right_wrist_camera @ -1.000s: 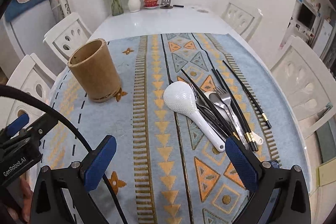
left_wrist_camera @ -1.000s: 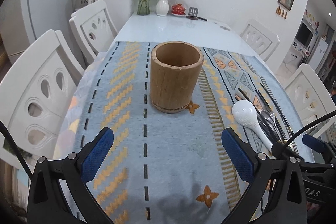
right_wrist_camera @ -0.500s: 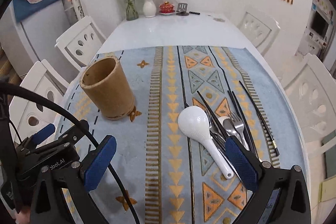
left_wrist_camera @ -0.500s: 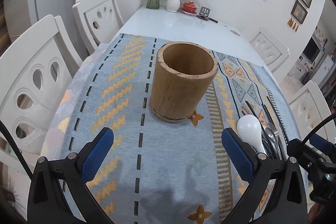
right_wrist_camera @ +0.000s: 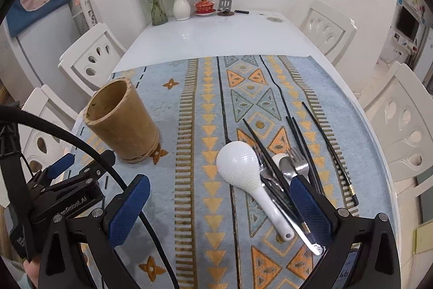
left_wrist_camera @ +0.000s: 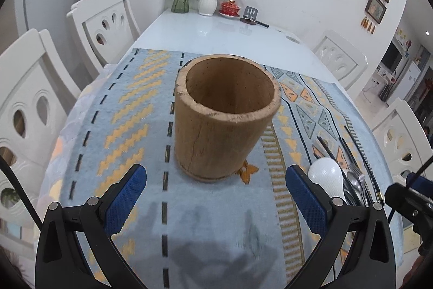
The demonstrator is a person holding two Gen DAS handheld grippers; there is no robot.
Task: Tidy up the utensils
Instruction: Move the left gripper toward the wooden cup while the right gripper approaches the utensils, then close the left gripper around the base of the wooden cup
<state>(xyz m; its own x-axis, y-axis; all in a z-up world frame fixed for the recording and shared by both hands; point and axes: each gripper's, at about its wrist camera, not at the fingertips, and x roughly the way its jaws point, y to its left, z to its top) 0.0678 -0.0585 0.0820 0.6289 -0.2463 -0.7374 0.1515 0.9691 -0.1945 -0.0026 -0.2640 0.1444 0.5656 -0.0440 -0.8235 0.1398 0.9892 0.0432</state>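
Hovering just short of the wooden utensil holder (left_wrist_camera: 226,123), left hand-held gripper (left_wrist_camera: 216,203) spread wide, holding nothing. Holder upright on the patterned mat (right_wrist_camera: 200,132), empty. Right hand-held gripper (right_wrist_camera: 220,207) also wide open and empty, above the white rice paddle (right_wrist_camera: 245,175). Forks (right_wrist_camera: 296,161) and black chopsticks (right_wrist_camera: 303,137) lie right of the holder, well apart from it.

Lighting: bright, even indoor light from overhead. Glare: soft sheen on the bare white tabletop (left_wrist_camera: 216,31) far ahead of each claw. Shadows: faint grey blotches on the patterned cloth (left_wrist_camera: 211,234) between the left claw (left_wrist_camera: 216,197) fingers. Distortion: heavy fisheye bending; black vignette at corners. Focus: generally sharp, slight softness near edges.
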